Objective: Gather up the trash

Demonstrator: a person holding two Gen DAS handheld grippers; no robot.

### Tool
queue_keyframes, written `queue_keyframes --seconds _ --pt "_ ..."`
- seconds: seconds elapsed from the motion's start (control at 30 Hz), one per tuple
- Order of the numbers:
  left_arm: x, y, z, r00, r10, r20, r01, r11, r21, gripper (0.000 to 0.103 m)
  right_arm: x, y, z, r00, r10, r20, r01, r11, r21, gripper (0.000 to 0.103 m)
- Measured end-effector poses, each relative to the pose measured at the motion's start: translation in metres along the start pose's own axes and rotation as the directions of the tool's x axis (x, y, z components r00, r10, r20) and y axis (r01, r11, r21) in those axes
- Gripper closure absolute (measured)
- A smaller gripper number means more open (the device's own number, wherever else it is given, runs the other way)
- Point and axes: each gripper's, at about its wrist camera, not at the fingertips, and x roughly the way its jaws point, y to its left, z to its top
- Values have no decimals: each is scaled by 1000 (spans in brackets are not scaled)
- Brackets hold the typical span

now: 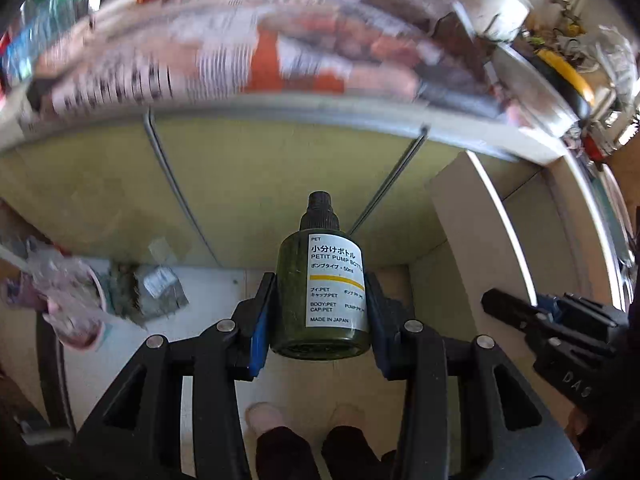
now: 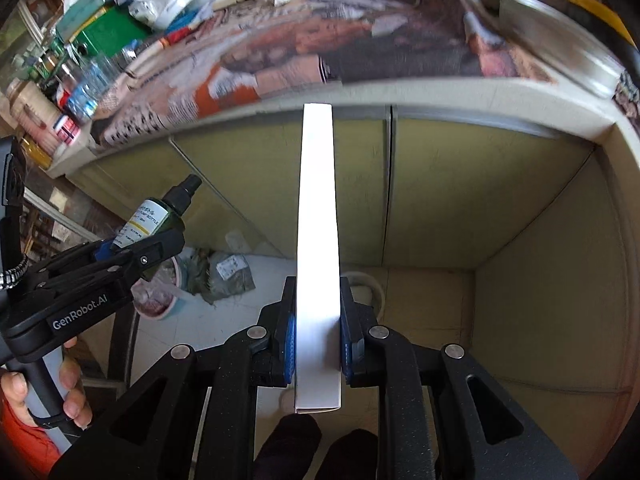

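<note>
Below the counter (image 2: pixel 400 92) edge, the left gripper (image 1: pixel 320 312) clamps a dark green bottle (image 1: pixel 322 300) by its body, cap pointing toward the cabinet doors. Right of it, the right gripper (image 2: pixel 318 340) pinches a long white box (image 2: pixel 318 240) upright before the same counter, over the floor.

The space between the counter edge (image 2: pixel 400 92) and the floor lay open in front of the cabinet doors (image 2: pixel 440 184). Low on the left, a pink bin (image 2: pixel 160 300) stuffed with waste and a grey bag (image 2: pixel 228 272) beside it took up floor room. The cardboard box (image 2: pixel 540 280) on the right stood open, its flap (image 1: pixel 472 216) rising between the two grippers.
</note>
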Motion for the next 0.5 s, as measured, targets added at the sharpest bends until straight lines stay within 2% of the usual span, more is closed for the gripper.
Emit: queue_keyframes --seconds 0.13,0.3,0.5 --pt "62 17 -27 998 19 -56 -22 998 -57 62 74 -18 -23 993 13 -117 -13 1000 4 87" --pt "132 43 -54 994 35 -105 -46 993 -107 62 163 -34 -47 973 19 -230 -16 1000 15 87" --pt "193 64 -78 990 38 -134 -56 989 -139 62 256 -43 -60 955 9 -298 -12 1000 -6 87"
